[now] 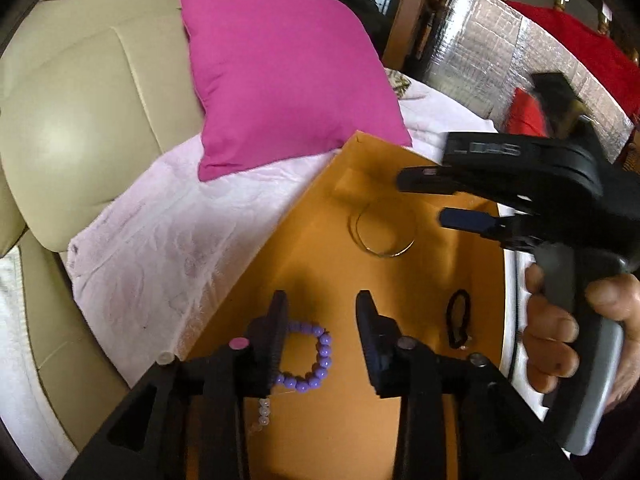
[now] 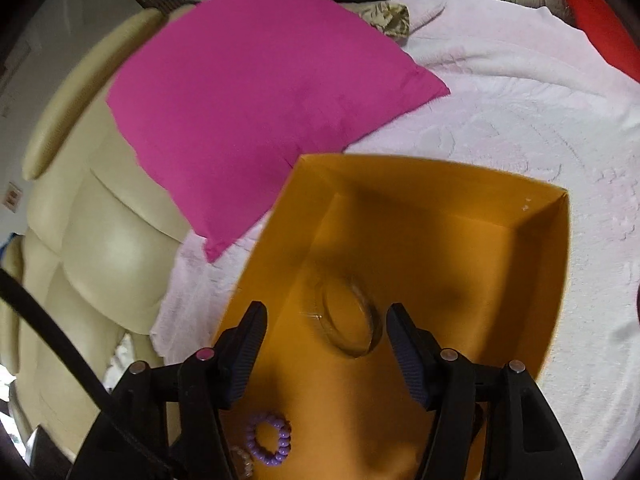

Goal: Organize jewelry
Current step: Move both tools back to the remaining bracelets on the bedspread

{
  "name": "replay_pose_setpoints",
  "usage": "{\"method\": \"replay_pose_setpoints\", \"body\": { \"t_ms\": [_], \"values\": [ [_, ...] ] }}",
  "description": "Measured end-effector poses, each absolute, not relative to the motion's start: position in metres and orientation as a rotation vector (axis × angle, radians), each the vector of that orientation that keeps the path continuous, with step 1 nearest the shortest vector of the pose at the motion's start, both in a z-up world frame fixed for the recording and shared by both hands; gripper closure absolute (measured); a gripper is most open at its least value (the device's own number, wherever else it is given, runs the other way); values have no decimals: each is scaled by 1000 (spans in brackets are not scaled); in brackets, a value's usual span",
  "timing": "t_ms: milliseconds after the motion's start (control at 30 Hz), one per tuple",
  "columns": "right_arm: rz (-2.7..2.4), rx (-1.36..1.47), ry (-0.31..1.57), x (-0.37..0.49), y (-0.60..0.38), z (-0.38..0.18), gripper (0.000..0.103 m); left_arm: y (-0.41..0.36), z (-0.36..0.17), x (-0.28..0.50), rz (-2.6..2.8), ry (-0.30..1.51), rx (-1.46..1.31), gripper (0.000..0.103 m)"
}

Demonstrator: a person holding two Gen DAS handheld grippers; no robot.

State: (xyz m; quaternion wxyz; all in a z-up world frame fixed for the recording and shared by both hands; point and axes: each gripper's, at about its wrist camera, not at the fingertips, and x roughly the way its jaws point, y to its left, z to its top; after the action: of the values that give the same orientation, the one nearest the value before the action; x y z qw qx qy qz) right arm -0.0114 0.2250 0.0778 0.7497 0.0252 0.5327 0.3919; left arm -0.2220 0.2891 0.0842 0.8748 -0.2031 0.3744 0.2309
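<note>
Jaws of my left gripper [image 1: 322, 344] apart, purple bead bracelet [image 1: 308, 360] lying loose between them in the orange box [image 2: 556, 280]. Right gripper [image 2: 326, 350] jaws apart, empty, over the clear bangle [image 2: 352, 316]. Sorting underway; next I'd close squarely on the bangle's rim.

A home living room was shown. A cream leather sofa [image 1: 80, 128], a pink cushion [image 1: 280, 76] and a white throw [image 2: 520, 128] were seen.
</note>
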Motion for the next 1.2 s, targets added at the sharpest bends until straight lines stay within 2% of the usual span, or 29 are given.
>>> {"method": "replay_pose_setpoints", "body": {
  "t_ms": [167,300,433,567,733,800,867,1100,1200],
  "values": [
    [860,167,1063,-6,170,108,37,272,106,-221,472,748,-407,62],
    [802,188,960,-7,105,131,37,244,128,-215,435,714,-354,45],
    [712,225,883,-8,16,141,37,209,144,-201,396,701,-307,36],
    [602,307,860,-4,-73,140,37,173,148,-178,369,712,-254,35],
    [468,472,836,0,-173,112,37,119,145,-147,329,690,-167,34],
    [437,524,845,4,-195,98,39,97,138,-132,304,679,-128,33],
    [403,586,916,17,-210,84,50,79,127,-115,264,680,-111,33],
    [356,621,967,32,-241,73,50,37,83,-73,169,745,-96,33],
    [346,598,982,36,-242,69,50,44,70,-58,205,772,-91,33]
  ]
}}
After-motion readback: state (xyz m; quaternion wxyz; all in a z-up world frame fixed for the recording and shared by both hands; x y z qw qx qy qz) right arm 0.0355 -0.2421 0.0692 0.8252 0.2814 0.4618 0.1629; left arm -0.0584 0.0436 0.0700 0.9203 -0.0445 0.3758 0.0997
